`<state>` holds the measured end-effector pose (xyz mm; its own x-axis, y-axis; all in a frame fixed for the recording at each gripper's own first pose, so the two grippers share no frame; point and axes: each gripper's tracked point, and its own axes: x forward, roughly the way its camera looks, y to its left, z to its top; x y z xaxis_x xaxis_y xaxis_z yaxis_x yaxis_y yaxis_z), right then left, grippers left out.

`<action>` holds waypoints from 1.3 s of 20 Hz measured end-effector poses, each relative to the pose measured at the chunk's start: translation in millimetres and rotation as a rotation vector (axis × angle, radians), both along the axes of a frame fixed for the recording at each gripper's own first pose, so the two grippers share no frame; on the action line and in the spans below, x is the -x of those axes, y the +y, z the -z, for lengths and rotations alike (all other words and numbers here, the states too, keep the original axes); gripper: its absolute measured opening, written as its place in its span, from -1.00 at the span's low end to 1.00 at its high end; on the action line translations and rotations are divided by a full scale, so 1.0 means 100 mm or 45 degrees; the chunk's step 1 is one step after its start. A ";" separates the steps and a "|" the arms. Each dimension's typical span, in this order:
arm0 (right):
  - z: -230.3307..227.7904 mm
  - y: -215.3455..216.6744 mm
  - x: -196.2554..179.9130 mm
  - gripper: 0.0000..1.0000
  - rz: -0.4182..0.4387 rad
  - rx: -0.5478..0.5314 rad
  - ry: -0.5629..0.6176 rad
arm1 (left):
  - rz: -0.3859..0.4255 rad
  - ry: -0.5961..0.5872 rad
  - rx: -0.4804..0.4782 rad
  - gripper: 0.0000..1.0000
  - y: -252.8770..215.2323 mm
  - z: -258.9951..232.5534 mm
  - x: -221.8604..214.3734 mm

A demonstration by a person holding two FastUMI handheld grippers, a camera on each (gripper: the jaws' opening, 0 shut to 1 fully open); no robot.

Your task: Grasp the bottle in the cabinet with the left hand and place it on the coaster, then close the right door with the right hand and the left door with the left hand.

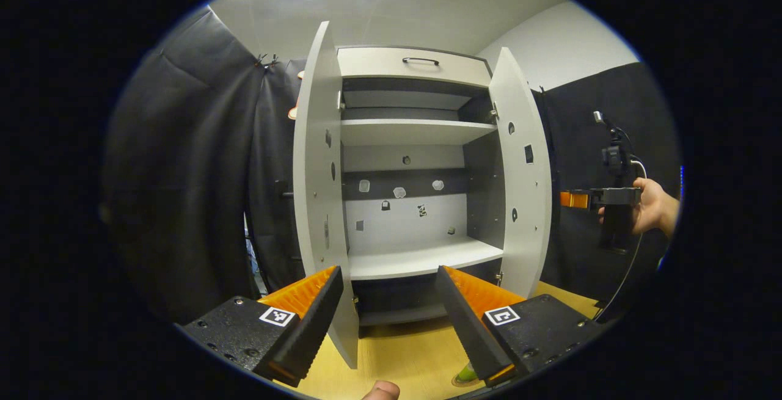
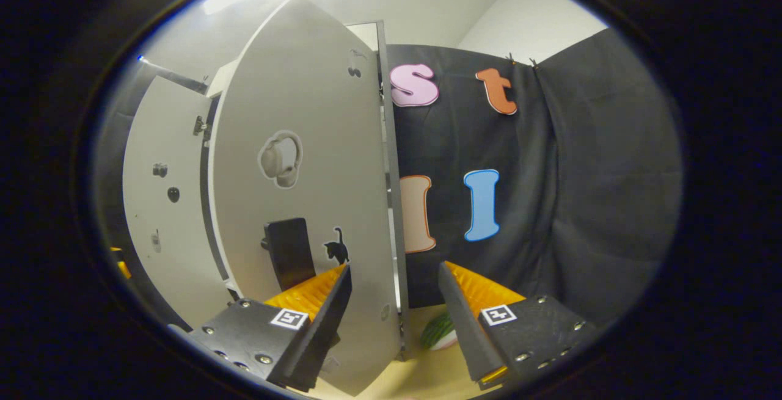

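Note:
The grey cabinet (image 1: pixel 415 259) stands with both doors swung wide, and its shelves are bare. My left gripper (image 1: pixel 388 272) is open in front of the lower shelf, holding nothing. A small green thing (image 1: pixel 467 374) peeks out under its right finger on the wooden table; I cannot tell whether it is the bottle. My right gripper (image 2: pixel 394 265) is open close to the right door (image 2: pixel 305 204), whose front edge runs between the fingers without touching them. A round watermelon-patterned coaster (image 2: pixel 437 330) lies on the table just past that edge. The left door (image 2: pixel 162 204) shows farther back.
A hand (image 1: pixel 654 204) holds the right gripper (image 1: pixel 565 198) beyond the outer face of the right door (image 1: pixel 519 174). A drawer with a dark handle (image 1: pixel 420 60) tops the cabinet. Black cloth hangs on both sides. The wooden table (image 1: pixel 403 351) lies in front.

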<state>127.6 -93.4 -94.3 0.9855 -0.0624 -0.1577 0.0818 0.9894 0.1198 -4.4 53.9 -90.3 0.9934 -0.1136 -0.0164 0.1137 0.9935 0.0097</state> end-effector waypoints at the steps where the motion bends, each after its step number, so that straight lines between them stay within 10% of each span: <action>1: 0.00 0.04 -0.01 0.75 -0.003 -0.010 0.004 | -0.015 0.004 0.005 0.94 0.06 0.01 0.00; 12: -0.07 0.59 -0.19 1.00 -0.057 -0.046 -0.061 | -0.100 0.033 0.004 0.94 0.56 0.11 0.14; 26: -0.03 1.06 0.00 0.86 -0.132 -0.024 -0.092 | -0.127 0.103 0.046 0.94 1.41 0.28 -0.14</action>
